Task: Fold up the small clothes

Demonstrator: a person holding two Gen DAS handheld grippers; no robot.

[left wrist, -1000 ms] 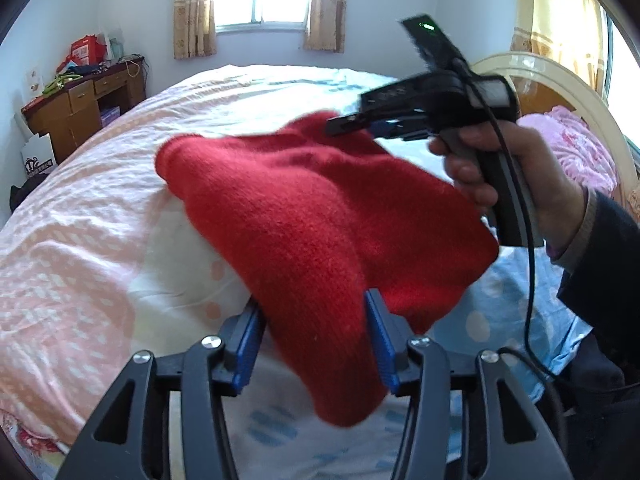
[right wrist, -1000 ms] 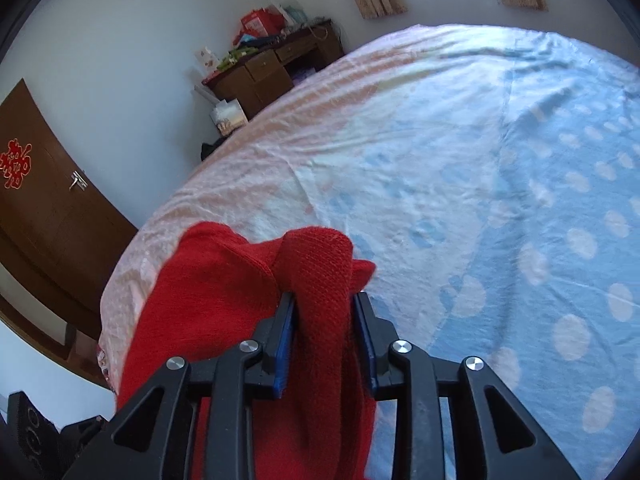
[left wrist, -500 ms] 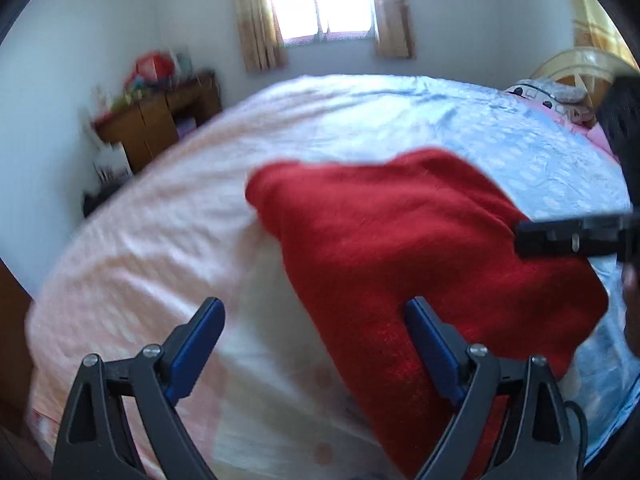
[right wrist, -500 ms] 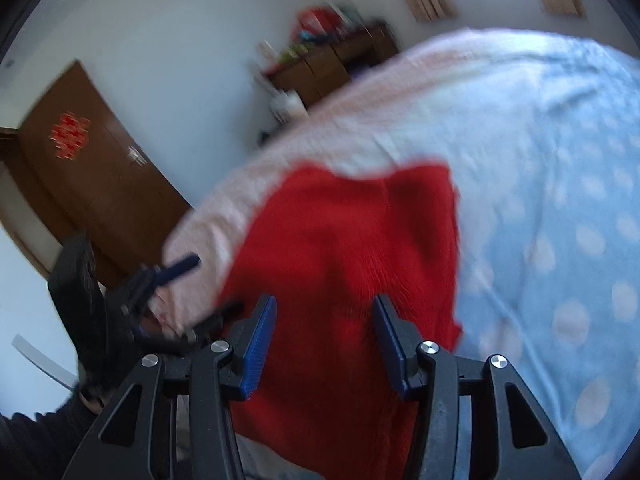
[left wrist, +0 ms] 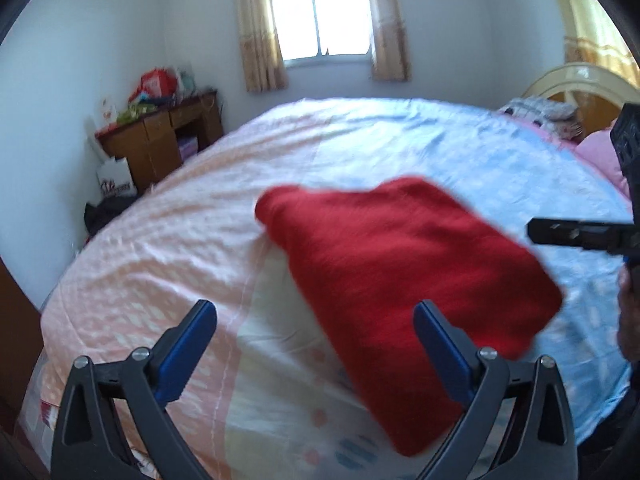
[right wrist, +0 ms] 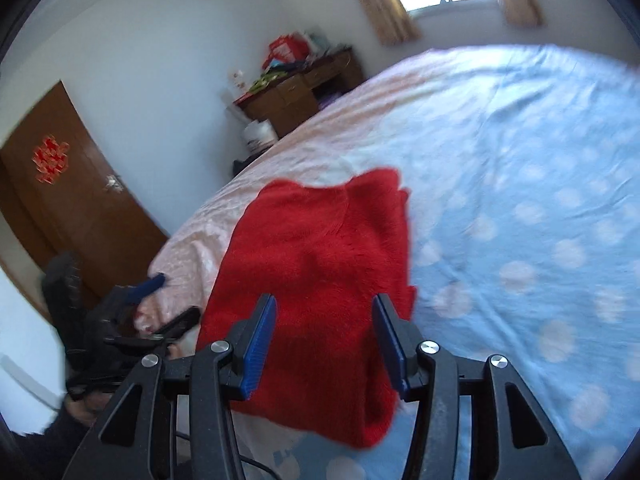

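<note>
Item: red knitted garment (left wrist: 404,276). Location: laid on the bed sheet (left wrist: 180,248), across the seam where the pink half meets the blue dotted half, near the bed's front edge. Condition: folded into a compact, roughly rectangular bundle; no longer lifted or gripped, as it was a second ago.

Left gripper (left wrist: 316,344): jaws are being opened and are spread almost fully; nothing is held between them, though the garment's near corner is seen just behind the right pad.

Right gripper (right wrist: 324,344): jaws are parted halfway, released from the fold that was pinched a second ago; the garment is seen beyond them, not pressed.

Change recorded: both grips are let go and the garment is set down.

Assessment: this fold is judged complete; smoothing or a further fold may remain.
</note>
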